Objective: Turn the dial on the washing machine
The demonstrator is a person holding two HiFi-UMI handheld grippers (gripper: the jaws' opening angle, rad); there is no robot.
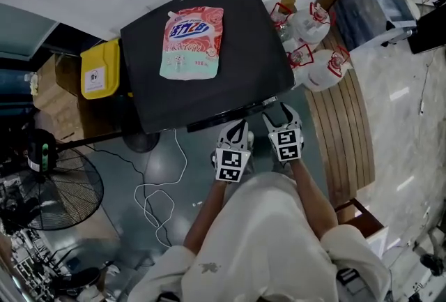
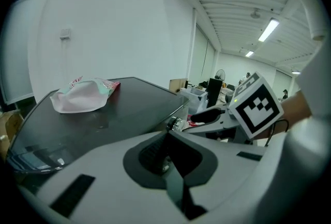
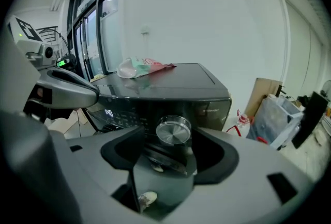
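Two hand-held grippers hover at the front edge of the washing machine. The right hand-held gripper stands open, the silver dial on the machine's front panel framed untouched between its jaws, apparently lined up for a twist. The left hand-held gripper is closed and empty. A detergent pouch lies on the machine's top. Its blue lettering and the panel's lit digits are unreadable.

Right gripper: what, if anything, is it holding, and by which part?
Nothing. The right gripper is open, with the dial between its jaws but not clamped.
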